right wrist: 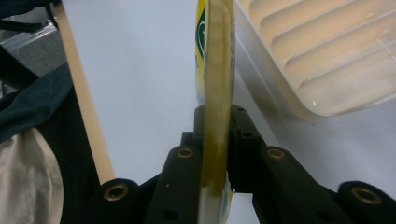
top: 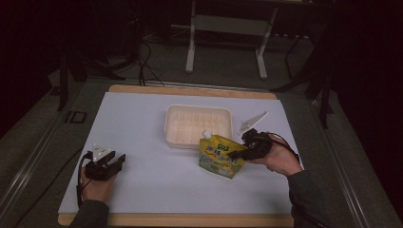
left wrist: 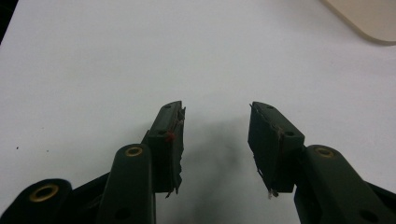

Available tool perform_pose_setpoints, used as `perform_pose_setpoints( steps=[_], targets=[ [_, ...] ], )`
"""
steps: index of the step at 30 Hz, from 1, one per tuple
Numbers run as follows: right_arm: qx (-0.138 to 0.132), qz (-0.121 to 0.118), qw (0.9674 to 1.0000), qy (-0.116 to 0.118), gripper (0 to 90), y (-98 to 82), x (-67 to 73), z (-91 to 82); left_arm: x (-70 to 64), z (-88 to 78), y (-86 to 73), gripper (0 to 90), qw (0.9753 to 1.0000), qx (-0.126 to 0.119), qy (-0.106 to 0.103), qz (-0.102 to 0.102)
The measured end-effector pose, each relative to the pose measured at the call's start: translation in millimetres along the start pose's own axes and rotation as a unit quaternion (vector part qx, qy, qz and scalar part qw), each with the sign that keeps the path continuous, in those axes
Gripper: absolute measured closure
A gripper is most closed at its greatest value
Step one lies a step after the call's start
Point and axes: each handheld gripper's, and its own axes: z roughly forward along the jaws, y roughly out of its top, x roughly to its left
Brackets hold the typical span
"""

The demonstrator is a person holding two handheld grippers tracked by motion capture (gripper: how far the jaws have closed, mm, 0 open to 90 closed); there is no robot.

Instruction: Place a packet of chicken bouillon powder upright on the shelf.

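Green lettering marks the yellow pouch (top: pixel 219 156) in right claw (top: pixel 236 153)

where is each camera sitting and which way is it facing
High view: above the person's side, facing forward and down on the table; both forearms, left gripper, right gripper.
Left gripper view: rides the left gripper, facing the white surface; open jaws.
Right gripper view: rides the right gripper, jaws clamping the yellow pouch edge-on; dark sleeve.
Shared: the pouch and the tray show in the high and right gripper views.
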Motion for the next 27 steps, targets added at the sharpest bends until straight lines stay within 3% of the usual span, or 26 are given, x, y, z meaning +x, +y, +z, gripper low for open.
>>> perform_pose_setpoints(
  steps=[4, 8, 10, 27],
  targets=[
    [0.010, -0.023, 0.9996, -0.010, 88.6, 1.8, 7.2, 0.0, 0.1, -0.1, 0.0, 54.6, 1.0000, 0.000, 0.000, 0.001],
    [0.018, 0.001, 0.9997, -0.016, 89.7, 3.9, 11.0, 0.0, 0.0, -0.2, 0.0, 54.6, 1.0000, 0.000, 0.000, 0.000],
    [0.017, 0.016, 0.9997, -0.007, 89.7, 5.0, 11.1, 0.0, 0.1, 0.0, 0.0, 54.6, 1.0000, 0.000, -0.001, 0.000],
    [-0.030, 0.042, 0.9986, 0.009, 90.0, 3.0, 15.0, -6.6, 0.4, -0.3, -0.1, 54.0, 1.0000, -0.002, 0.000, -0.002]
  ],
)
